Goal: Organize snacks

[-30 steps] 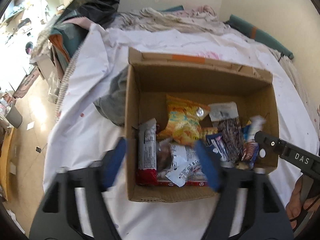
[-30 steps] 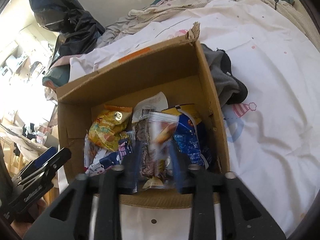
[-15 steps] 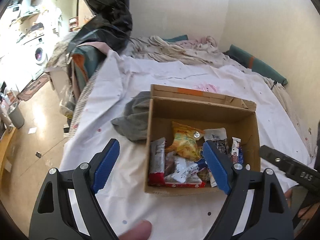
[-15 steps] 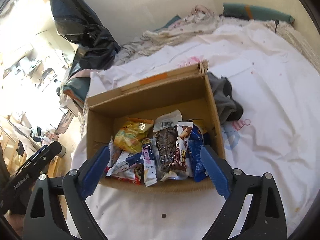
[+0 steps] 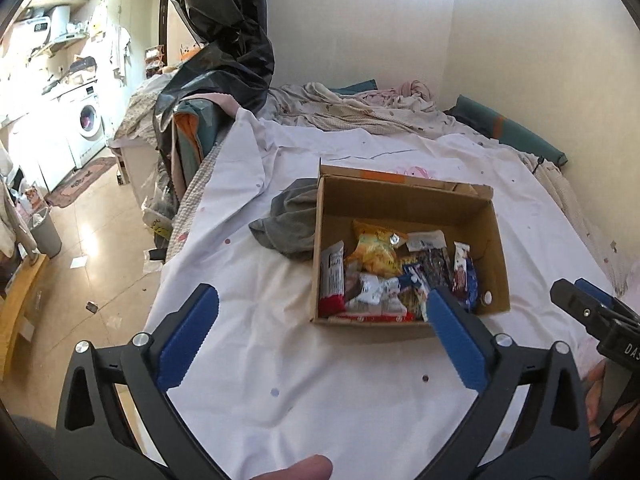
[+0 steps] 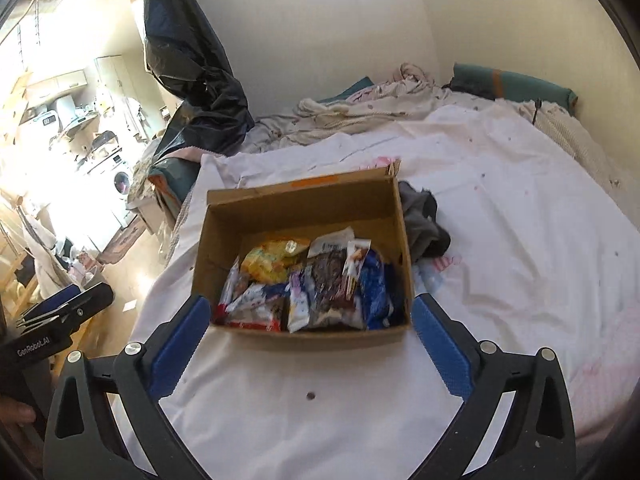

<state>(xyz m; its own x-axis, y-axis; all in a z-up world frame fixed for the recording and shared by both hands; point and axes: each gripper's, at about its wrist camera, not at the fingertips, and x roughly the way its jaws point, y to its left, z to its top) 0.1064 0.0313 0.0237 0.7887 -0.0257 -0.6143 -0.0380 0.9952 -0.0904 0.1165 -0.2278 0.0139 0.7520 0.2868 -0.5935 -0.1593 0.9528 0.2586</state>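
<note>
The cardboard box [image 5: 408,204] stands open on the white bed sheet [image 5: 280,340], with a grey cloth [image 5: 292,224] touching its side. Inside lie the snacks — a yellow bag [image 6: 276,260], a dark brown packet [image 6: 328,284], a blue packet [image 6: 374,288] and a red-and-white bar [image 5: 332,280]. The left tool [image 5: 320,332] and the right tool [image 6: 308,336] both hover above the sheet near the box, fingers spread wide and holding nothing.

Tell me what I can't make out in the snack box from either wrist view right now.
- Cardboard box floor near its front wall: hidden by that wall, both views.
- Lower packets: buried under the yellow bag and top wrappers.
- Wrapper print: too small.
- Grey cloth: partly behind the box.
- Right gripper: cut off by the left view's edge.
</note>
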